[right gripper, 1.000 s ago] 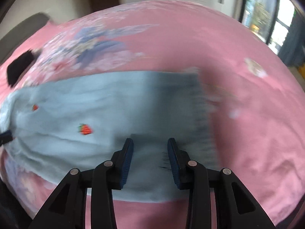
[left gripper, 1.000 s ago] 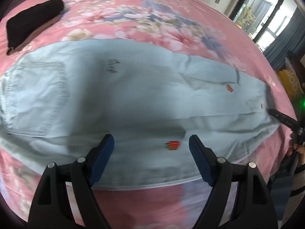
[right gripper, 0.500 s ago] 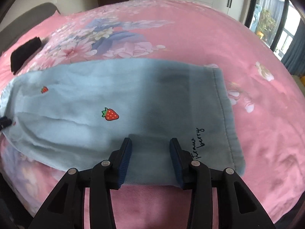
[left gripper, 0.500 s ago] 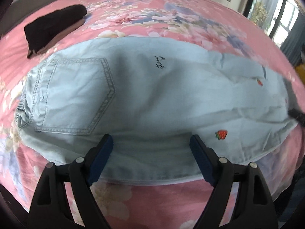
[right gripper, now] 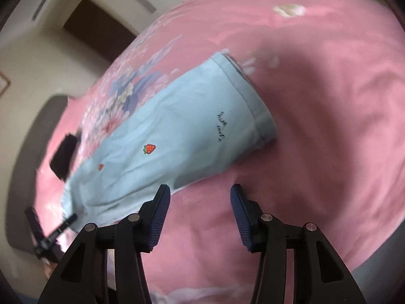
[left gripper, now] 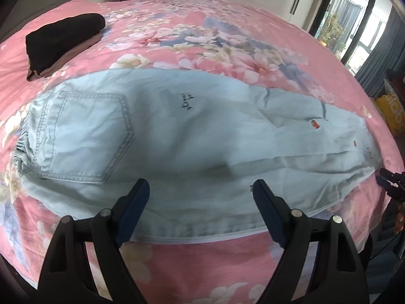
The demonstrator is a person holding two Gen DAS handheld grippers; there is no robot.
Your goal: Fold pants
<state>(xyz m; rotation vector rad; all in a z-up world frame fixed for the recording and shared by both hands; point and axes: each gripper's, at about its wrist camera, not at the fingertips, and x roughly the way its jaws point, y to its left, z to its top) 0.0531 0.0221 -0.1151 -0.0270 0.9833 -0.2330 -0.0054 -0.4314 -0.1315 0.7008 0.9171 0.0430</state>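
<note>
The pants (left gripper: 177, 136) lie flat along the near edge of the bed (left gripper: 202, 33). The left gripper (left gripper: 200, 195) hangs wide open over their near hem. The right gripper (right gripper: 200, 202), tilted, gapes over bare cover beside the leg end, empty.

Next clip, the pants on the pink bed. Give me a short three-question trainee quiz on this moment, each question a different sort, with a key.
1. True or false: the left gripper has its jaws closed on the pants.
2. Which lies at the far left of the bedspread? A) a black folded garment B) a white towel C) a red pillow
3. Fill in: the small red motif embroidered on the pant leg is a ____.

Key: 1 false, both the left and the right gripper are open and hold nothing. 2 A. 3 strawberry.
</note>
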